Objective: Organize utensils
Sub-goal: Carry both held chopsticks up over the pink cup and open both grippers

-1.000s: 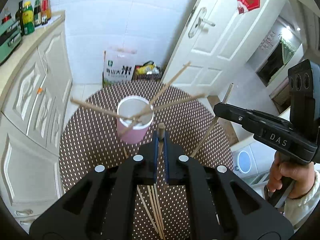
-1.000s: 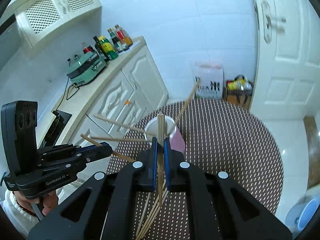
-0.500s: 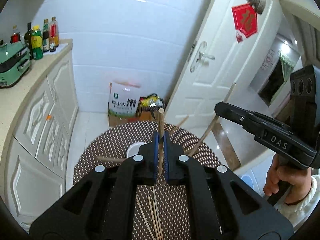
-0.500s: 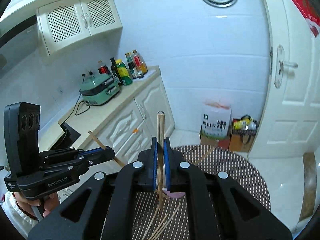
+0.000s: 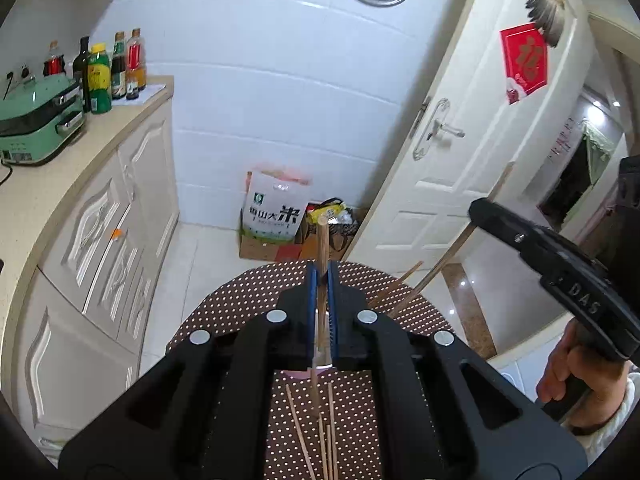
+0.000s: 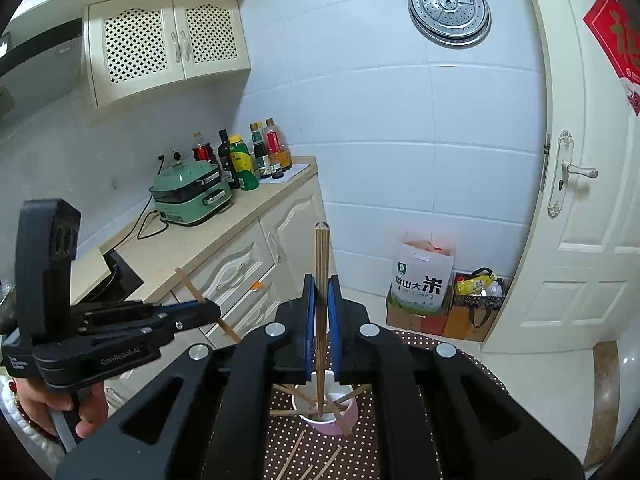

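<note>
My left gripper (image 5: 322, 280) is shut on a wooden chopstick (image 5: 322, 240) that stands up between its blue pads. It hangs above the dotted brown table (image 5: 240, 300). The pink cup (image 5: 320, 366) is almost hidden behind the jaws, and loose chopsticks (image 5: 326, 436) lie on the table below. My right gripper (image 6: 321, 286) is shut on another chopstick (image 6: 321, 256) whose lower end hangs over the pink cup (image 6: 352, 414), which holds several chopsticks. Each view shows the other tool: the right gripper (image 5: 478, 208) with its stick (image 5: 448, 260), the left gripper (image 6: 214, 311) with its stick (image 6: 188, 280).
A counter (image 6: 192, 244) on the left carries a green appliance (image 6: 192, 196) and bottles (image 6: 248, 156). A rice bag (image 5: 276, 208) and boxes stand on the floor by the white door (image 5: 460, 120). More loose chopsticks (image 6: 298, 452) lie on the table near the cup.
Both grippers have risen and tipped upward, each keeping its chopstick. The cup and table have dropped low in both views, and more wall now shows.
</note>
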